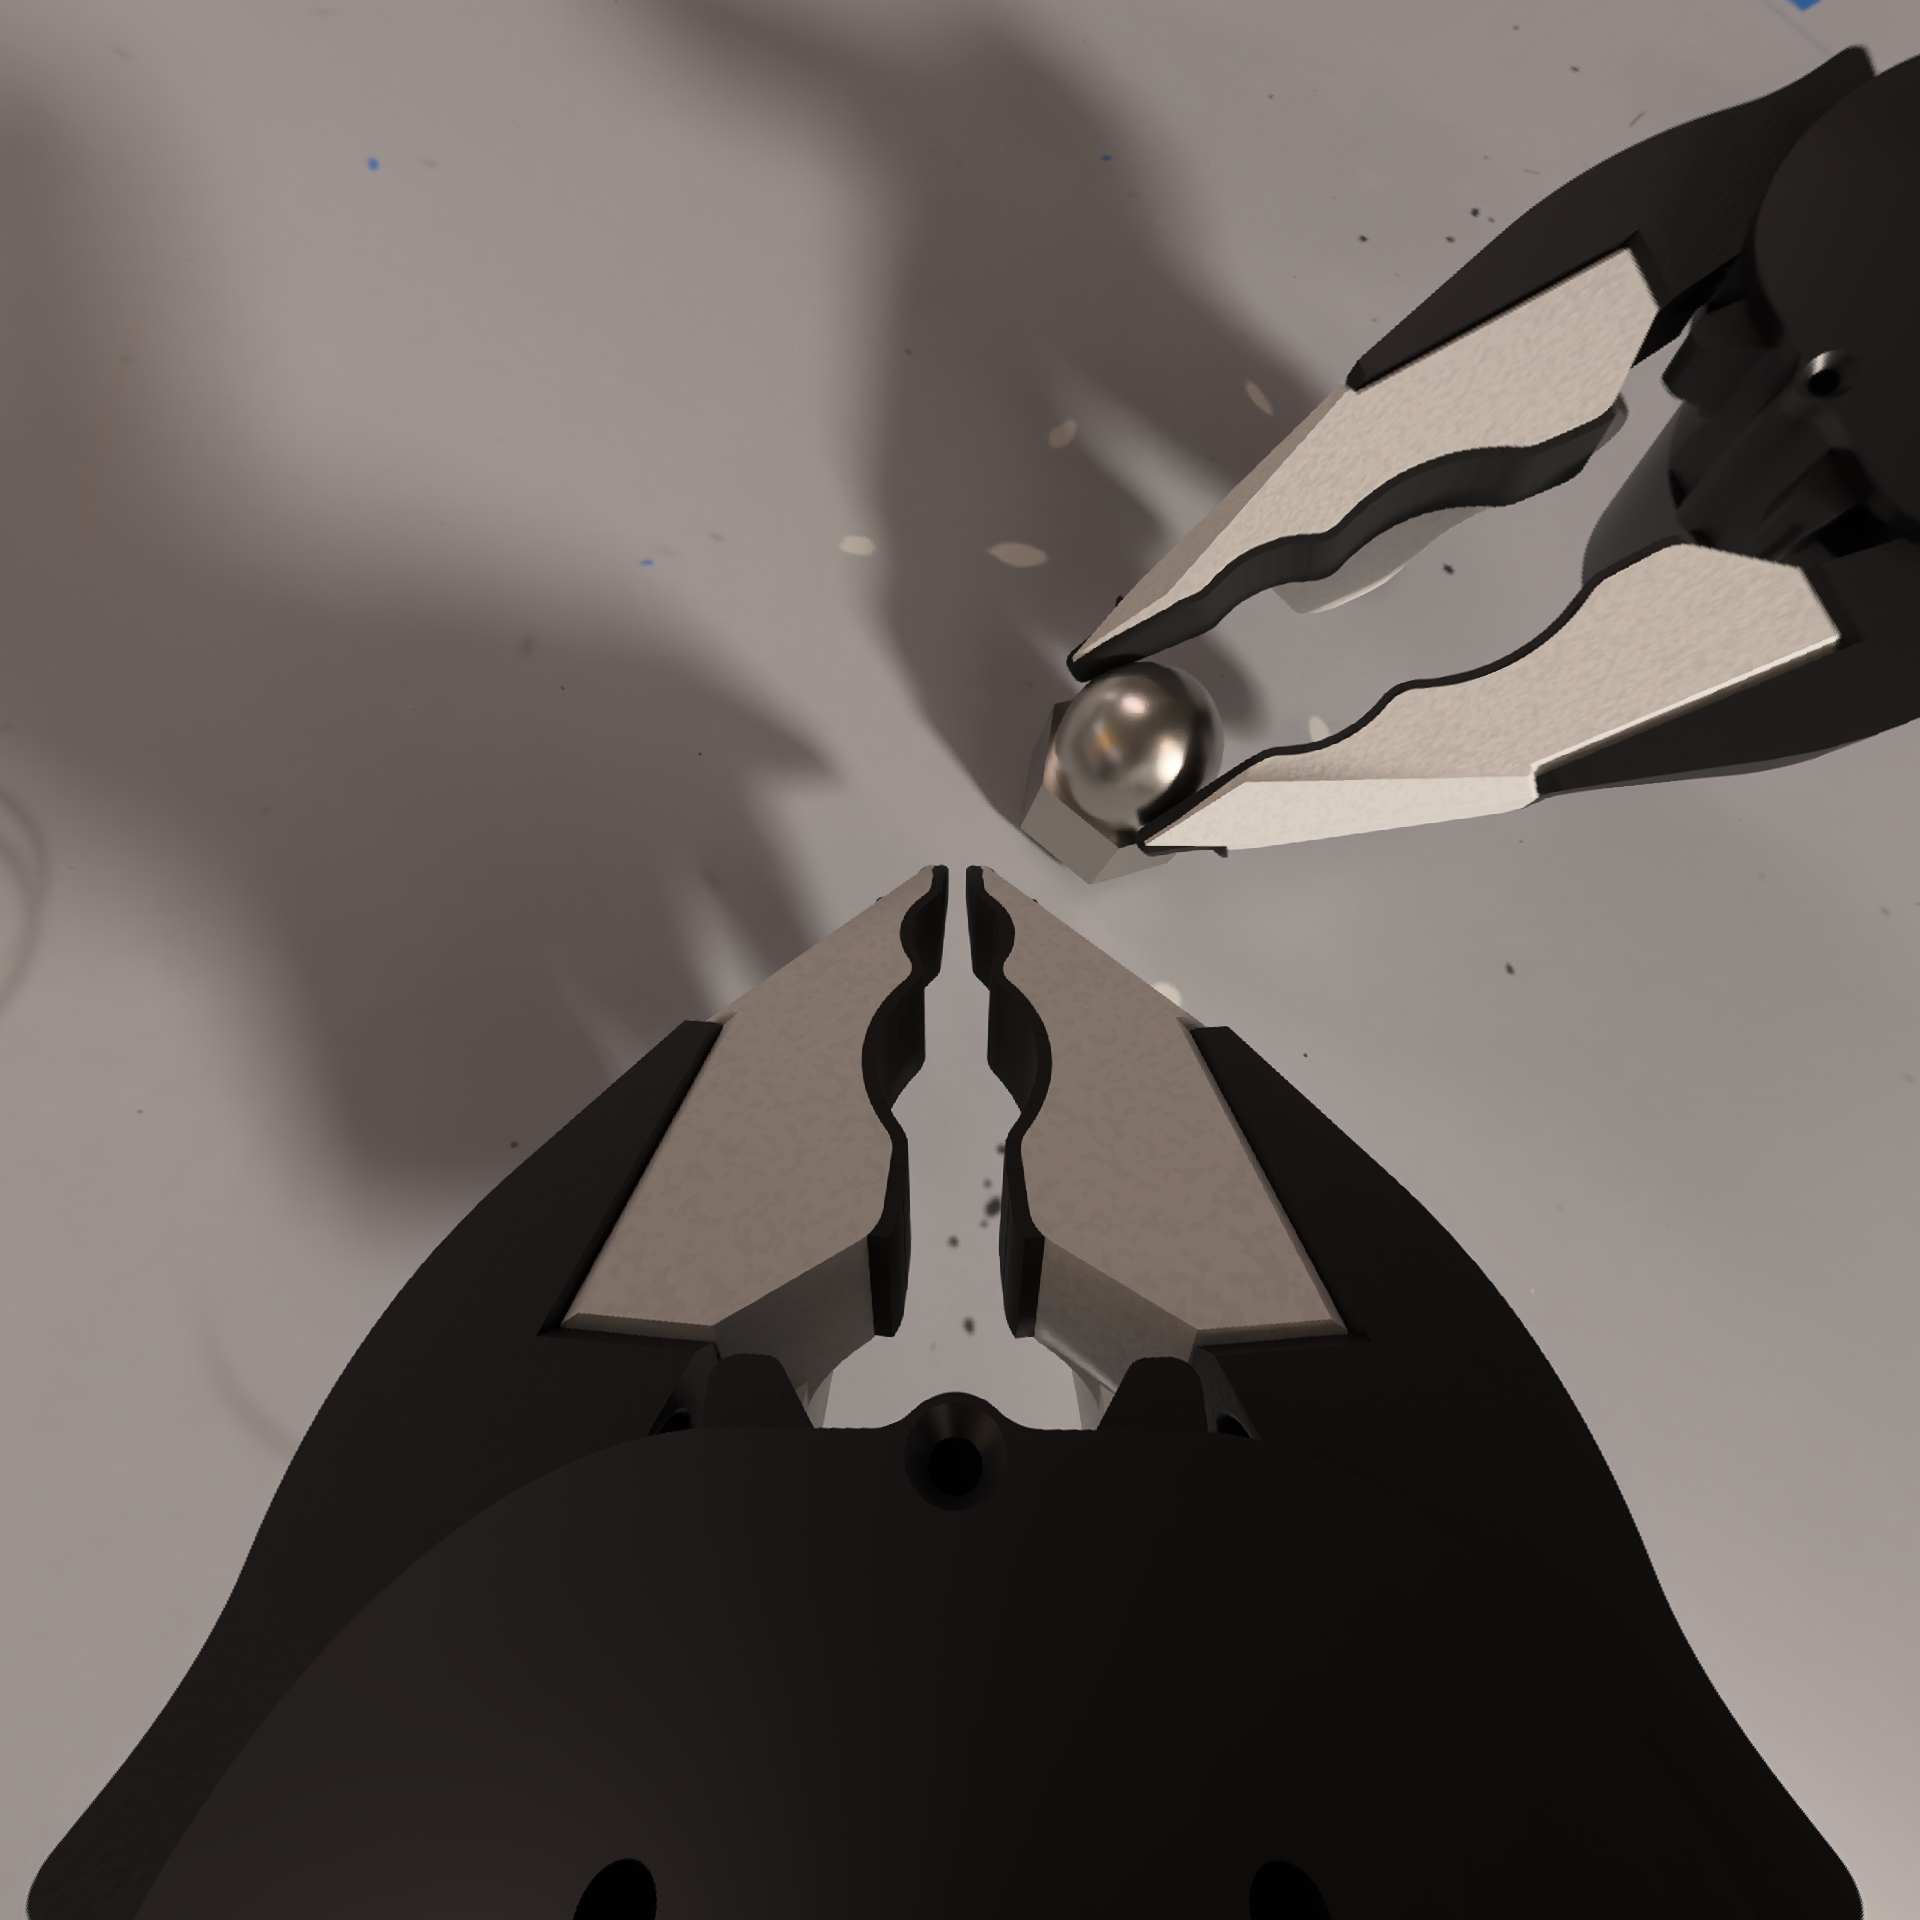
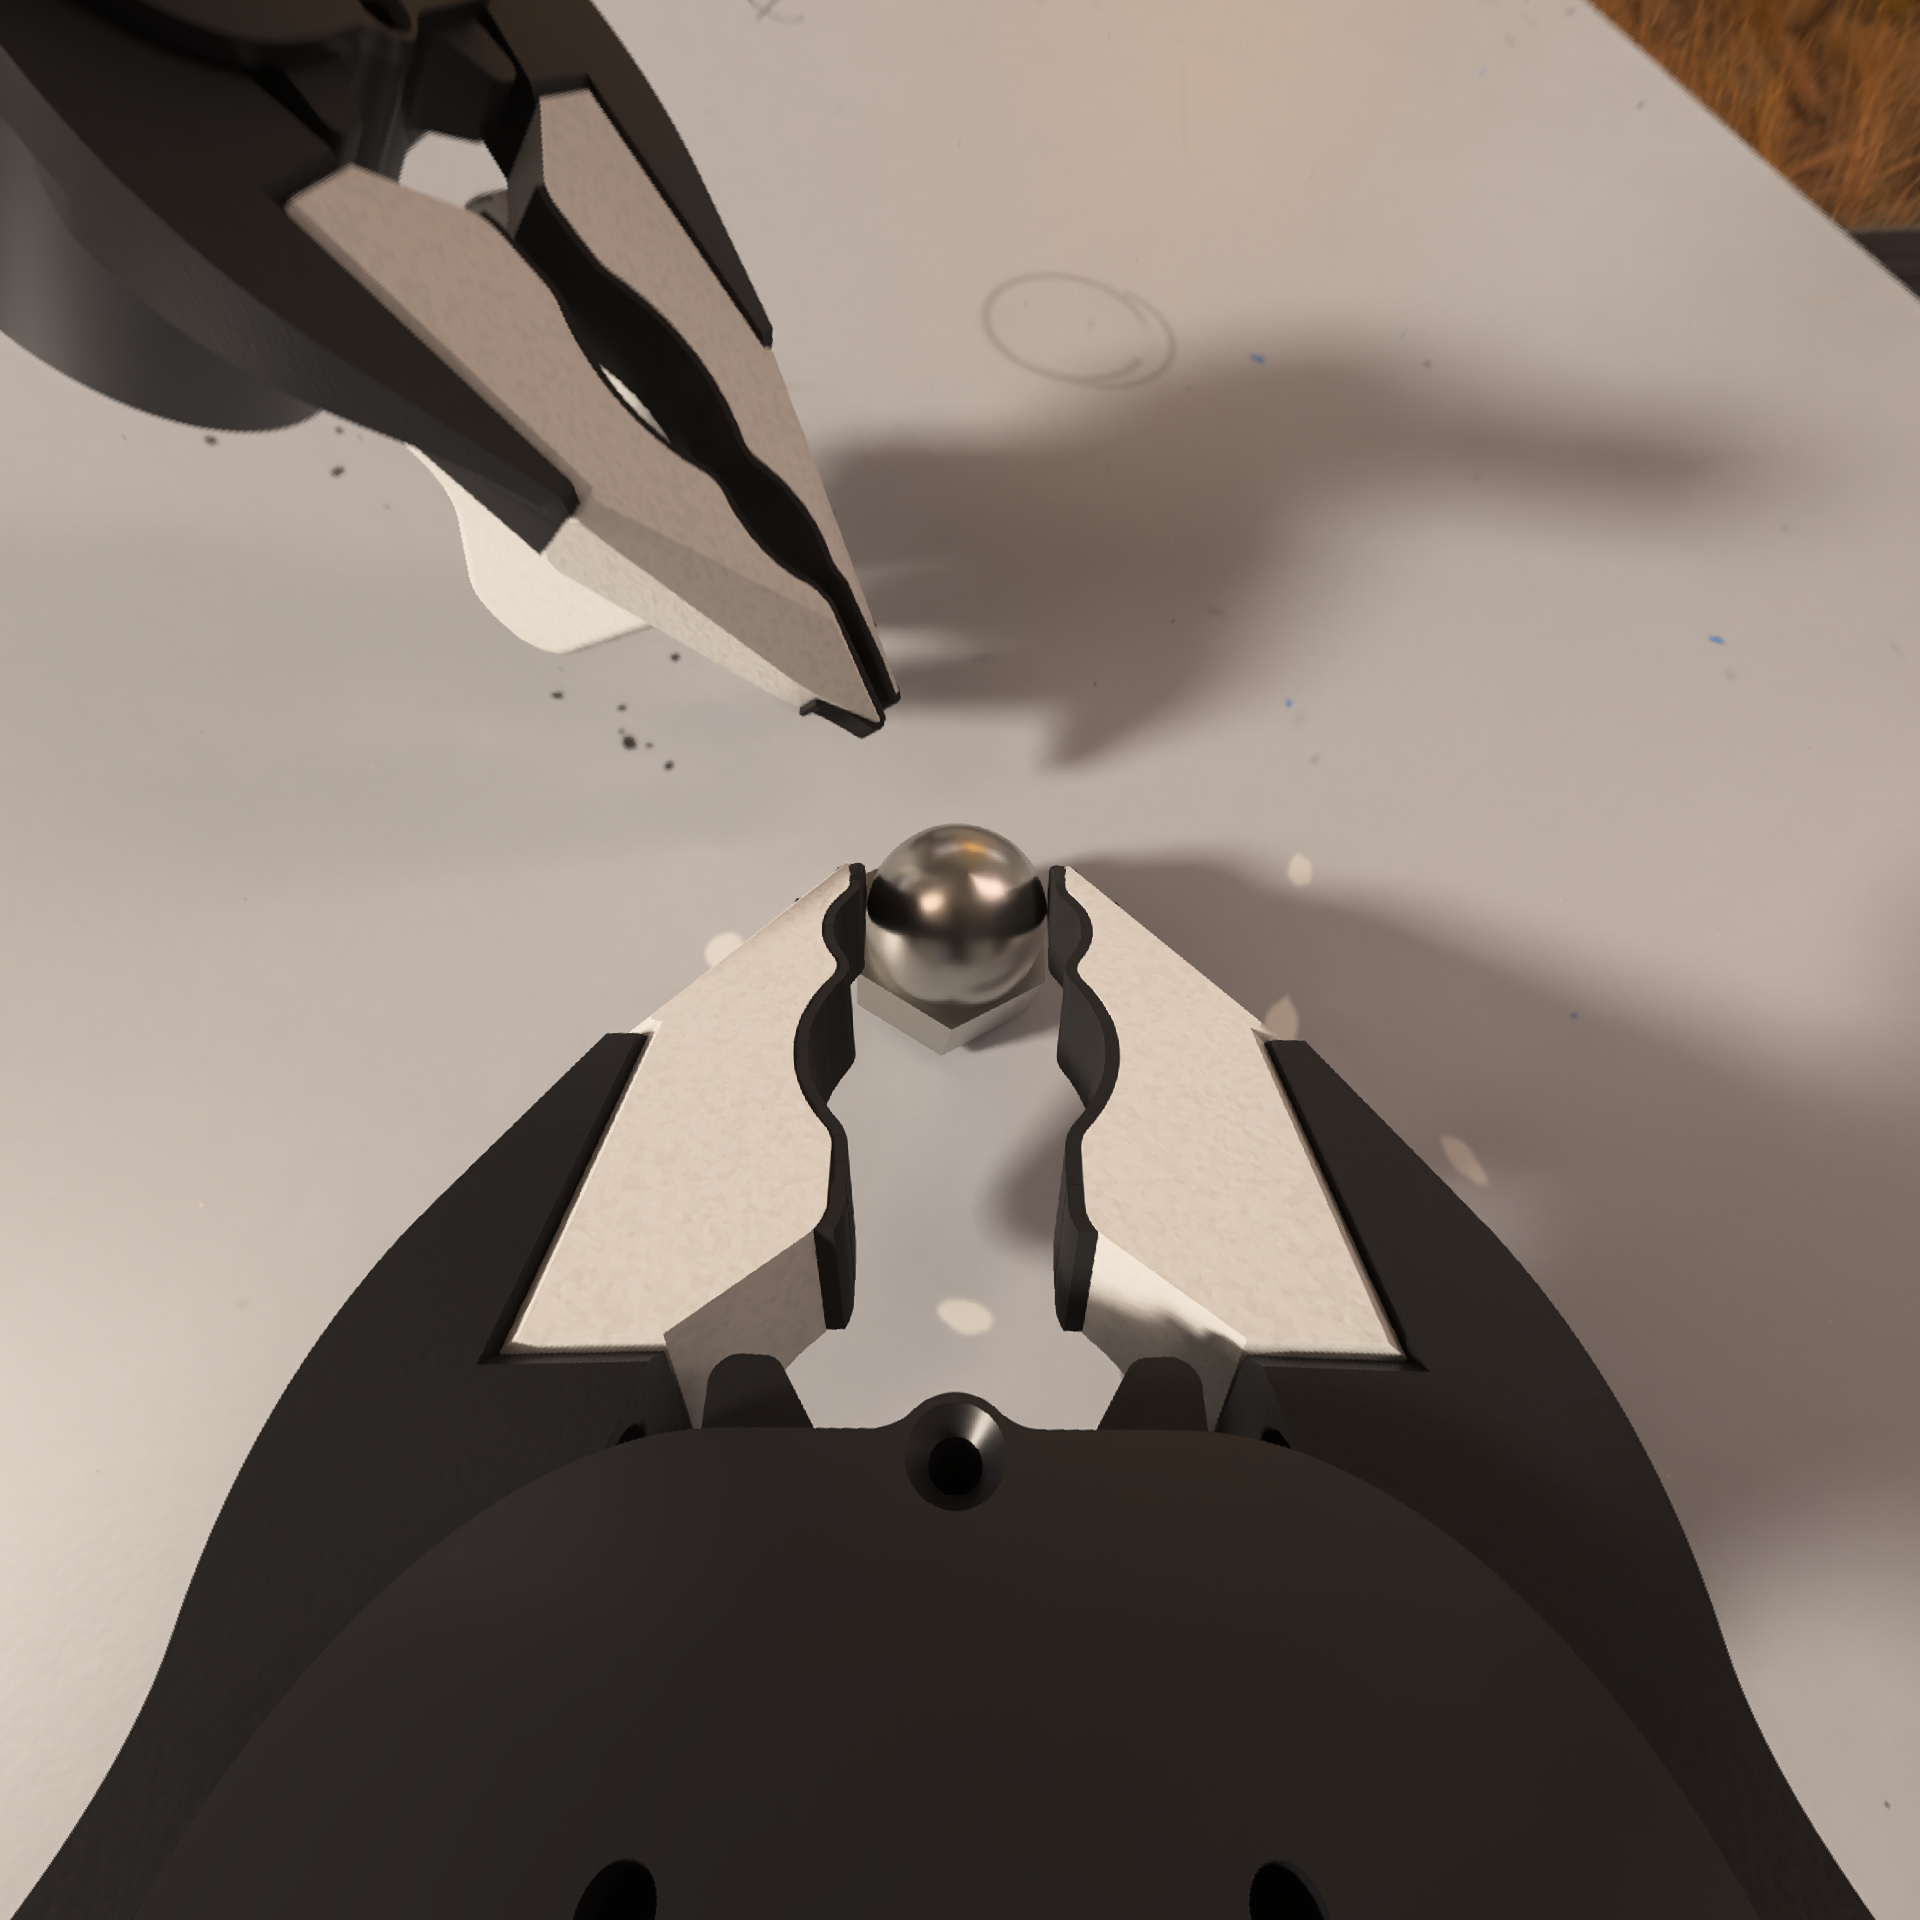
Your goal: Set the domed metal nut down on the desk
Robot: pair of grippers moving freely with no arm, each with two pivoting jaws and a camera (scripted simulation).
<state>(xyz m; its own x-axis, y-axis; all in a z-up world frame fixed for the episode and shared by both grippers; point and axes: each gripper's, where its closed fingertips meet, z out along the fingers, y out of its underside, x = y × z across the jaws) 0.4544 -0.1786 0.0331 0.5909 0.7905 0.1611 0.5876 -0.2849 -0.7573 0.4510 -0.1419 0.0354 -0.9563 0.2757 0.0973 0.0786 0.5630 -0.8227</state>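
The domed metal nut [image 2: 954,930], with a shiny round cap on a hex base, sits between the fingertips of my right gripper [image 2: 954,896], which is shut on the dome's sides. It is held low over the white desk [image 2: 312,935]; I cannot tell if the base touches. In the left wrist view the nut [image 1: 1132,743] and right gripper [image 1: 1114,750] are just ahead and to the right. My left gripper [image 1: 958,878] is shut and empty, its tips a short way from the nut. It enters the right wrist view [image 2: 878,717] from the upper left.
The desk surface has dark specks [image 2: 634,740], pale flecks and a faint ring mark [image 2: 1075,327]. Its far edge runs diagonally at the top right, with brown floor [image 2: 1766,94] beyond. Gripper shadows fall across the desk.
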